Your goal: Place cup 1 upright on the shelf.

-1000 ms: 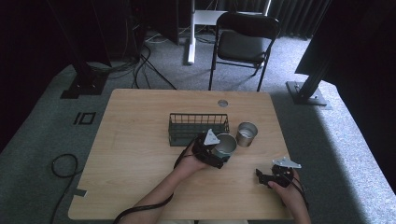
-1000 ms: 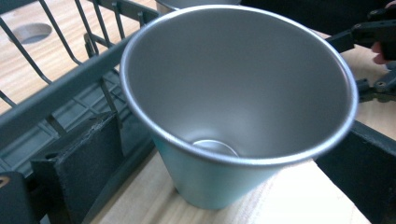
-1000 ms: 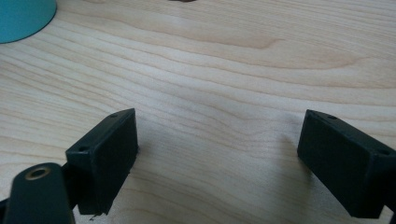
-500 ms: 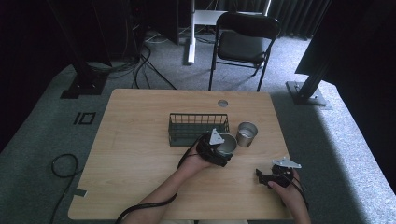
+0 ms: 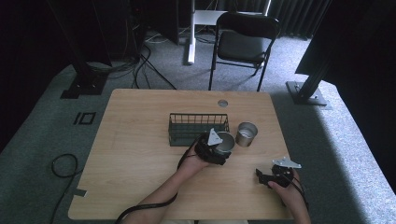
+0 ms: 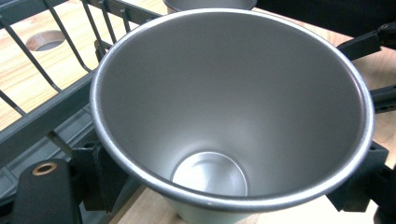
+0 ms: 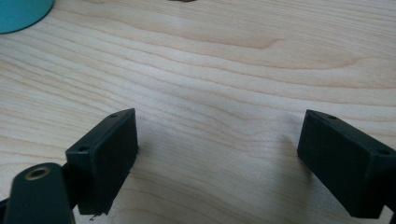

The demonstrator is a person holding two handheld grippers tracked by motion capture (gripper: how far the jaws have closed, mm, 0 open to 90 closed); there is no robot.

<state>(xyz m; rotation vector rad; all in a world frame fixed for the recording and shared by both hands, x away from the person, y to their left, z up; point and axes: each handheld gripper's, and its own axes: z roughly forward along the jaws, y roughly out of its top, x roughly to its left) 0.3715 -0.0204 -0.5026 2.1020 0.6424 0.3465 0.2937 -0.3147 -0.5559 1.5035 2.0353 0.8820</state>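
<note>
A steel cup stands on the wooden table just in front of a dark wire basket. My left gripper has just been closing and is shut on this cup. In the left gripper view the cup's open mouth sits between the black jaws, with the basket's wall beside it. A second steel cup stands to its right. My right gripper rests near the table's front right, jaws open over bare wood.
A round cable hole lies in the table's far edge. A teal object shows at the top left corner of the right gripper view. A black folding chair stands behind the table.
Both hands stay where they were. The left gripper's jaws have drawn in around the steel cup.
</note>
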